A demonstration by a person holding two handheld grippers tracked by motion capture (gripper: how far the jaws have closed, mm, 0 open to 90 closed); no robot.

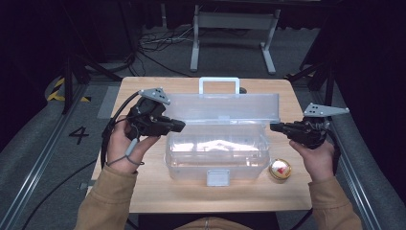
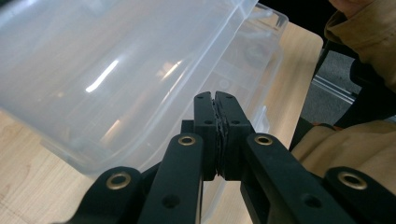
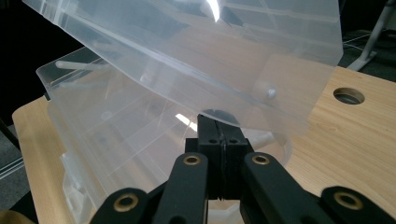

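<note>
A clear plastic toolbox (image 1: 216, 158) stands in the middle of the wooden table (image 1: 158, 191), its lid (image 1: 225, 108) raised and tilted back, white handle (image 1: 219, 85) on top. My left gripper (image 1: 180, 126) is shut with nothing in it, its tips at the box's left end by the lid's lower edge. My right gripper (image 1: 273, 127) is shut and empty at the right end. In the left gripper view the shut left gripper (image 2: 215, 99) points at the lid (image 2: 116, 70). In the right gripper view the right gripper (image 3: 218, 122) sits under the lid's corner (image 3: 280, 79), above the box body (image 3: 116, 135).
A small round yellow and red object (image 1: 279, 169) lies on the table right of the box's front corner. The box's front latch (image 1: 218, 177) hangs down. A cable hole (image 3: 349, 95) is in the tabletop. Cables and a metal stand (image 1: 234, 28) are on the floor behind.
</note>
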